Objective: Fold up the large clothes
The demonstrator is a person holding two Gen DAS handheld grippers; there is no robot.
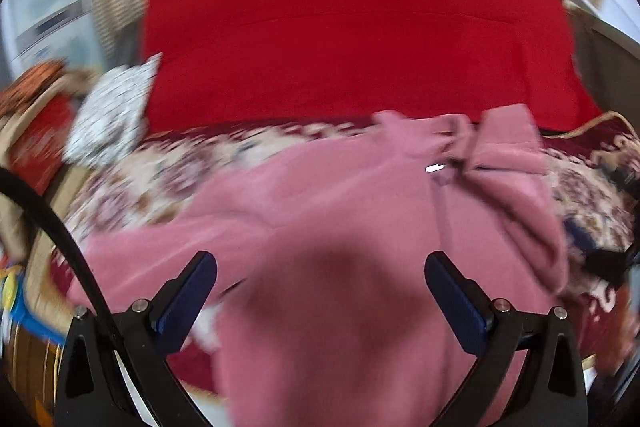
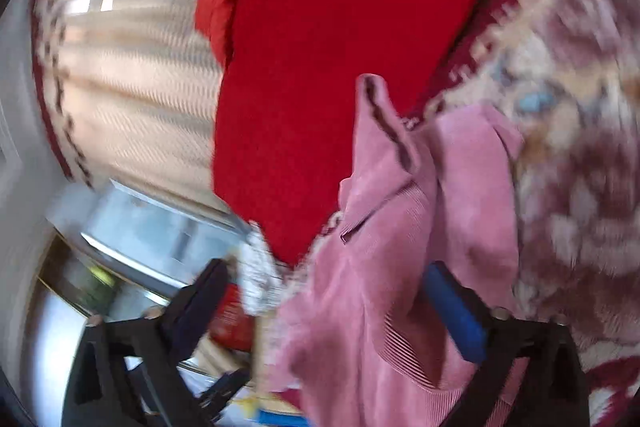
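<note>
1. The pink garment [image 1: 320, 227] lies spread on the patterned bedcover [image 1: 168, 171], near the cover's front edge.
2. A red blanket [image 1: 352, 35] lies beyond it, toward the far edge.
3. The left gripper [image 1: 320, 287] hovers over the pink cloth, fingers wide apart.
4. The right gripper [image 2: 320, 307] has its fingers apart, with pink ribbed fabric [image 2: 400, 247] bunched between them.

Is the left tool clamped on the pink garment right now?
No, the left tool is wide open above the pink garment, gripping nothing.
</note>
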